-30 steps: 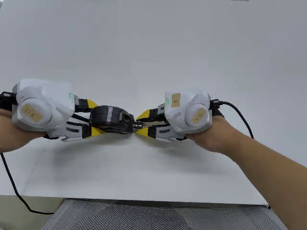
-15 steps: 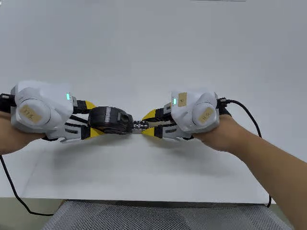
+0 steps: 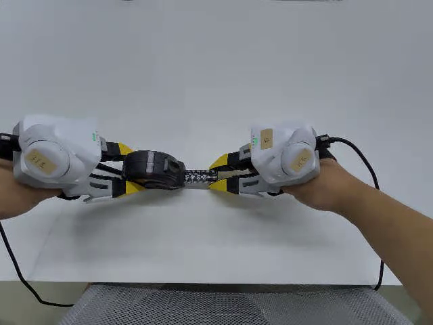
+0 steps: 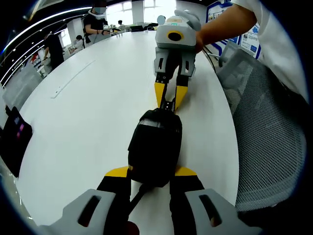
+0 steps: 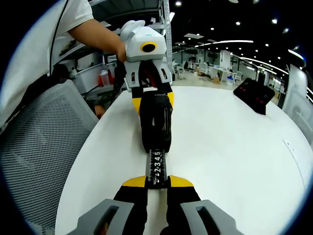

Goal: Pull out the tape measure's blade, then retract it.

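White counter (image 3: pixel 216 81) spreads under both grippers in the head view, with a grey mesh chair (image 3: pixel 223 305) along the bottom edge. Left of centre, the left gripper (image 3: pixel 130 168) has its yellow-tipped fingers closed around the black tape measure (image 3: pixel 154 170), one above the case and one below it. A short length of blade (image 3: pixel 201 177) runs out of the case toward the right of the frame. The right gripper (image 3: pixel 218 175), right of centre, has its fingers pinched shut on the end of that blade. A black cable (image 3: pixel 352 162) trails from the back of the right gripper toward the lower right.

The left gripper view shows the case clamped between the two fingers at bottom centre, and the right gripper facing it from upper centre. The right gripper view shows the blade's black face with white printed numbers, held between the fingers at bottom centre. A black device (image 5: pixel 253 93) lies on the counter at upper right. People (image 4: pixel 95 19) stand far off at the upper left of the left gripper view.
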A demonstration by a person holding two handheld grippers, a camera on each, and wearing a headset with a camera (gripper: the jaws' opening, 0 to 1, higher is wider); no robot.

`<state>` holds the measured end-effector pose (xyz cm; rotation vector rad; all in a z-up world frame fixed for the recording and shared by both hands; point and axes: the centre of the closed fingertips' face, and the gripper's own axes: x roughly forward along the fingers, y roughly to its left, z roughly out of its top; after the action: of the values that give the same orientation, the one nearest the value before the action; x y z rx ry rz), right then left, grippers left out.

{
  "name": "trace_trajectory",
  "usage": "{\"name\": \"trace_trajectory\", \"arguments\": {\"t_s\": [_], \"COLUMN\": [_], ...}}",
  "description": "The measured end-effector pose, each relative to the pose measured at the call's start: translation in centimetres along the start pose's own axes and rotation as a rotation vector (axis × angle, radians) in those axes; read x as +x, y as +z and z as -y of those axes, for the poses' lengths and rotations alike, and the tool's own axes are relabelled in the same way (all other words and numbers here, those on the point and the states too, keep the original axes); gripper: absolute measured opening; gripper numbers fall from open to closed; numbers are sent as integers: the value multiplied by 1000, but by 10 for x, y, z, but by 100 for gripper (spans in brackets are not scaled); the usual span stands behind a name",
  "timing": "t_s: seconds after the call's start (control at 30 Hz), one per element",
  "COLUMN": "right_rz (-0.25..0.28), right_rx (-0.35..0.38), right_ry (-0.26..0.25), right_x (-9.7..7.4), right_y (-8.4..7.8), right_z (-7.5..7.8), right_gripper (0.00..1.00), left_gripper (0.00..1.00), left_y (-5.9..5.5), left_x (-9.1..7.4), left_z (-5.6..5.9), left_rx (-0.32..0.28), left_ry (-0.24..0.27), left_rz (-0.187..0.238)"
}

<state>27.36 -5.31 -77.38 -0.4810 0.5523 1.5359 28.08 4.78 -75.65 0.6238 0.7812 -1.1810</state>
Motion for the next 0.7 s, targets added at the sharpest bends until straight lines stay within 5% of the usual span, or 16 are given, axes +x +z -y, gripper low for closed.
{"name": "trace_trajectory", "arguments": {"t_s": [0.7], "right_rz": [-28], "right_rx": [9], "right_ry": [-9], "right_x": [-24], "right_y": [-17], "right_z": [2], "right_gripper": [10], "left_gripper": [25], "left_y": [1], "left_x": [0], "left_z": [0], "left_rx": [-2], "left_ry": [0], "left_rz": [-11]}}
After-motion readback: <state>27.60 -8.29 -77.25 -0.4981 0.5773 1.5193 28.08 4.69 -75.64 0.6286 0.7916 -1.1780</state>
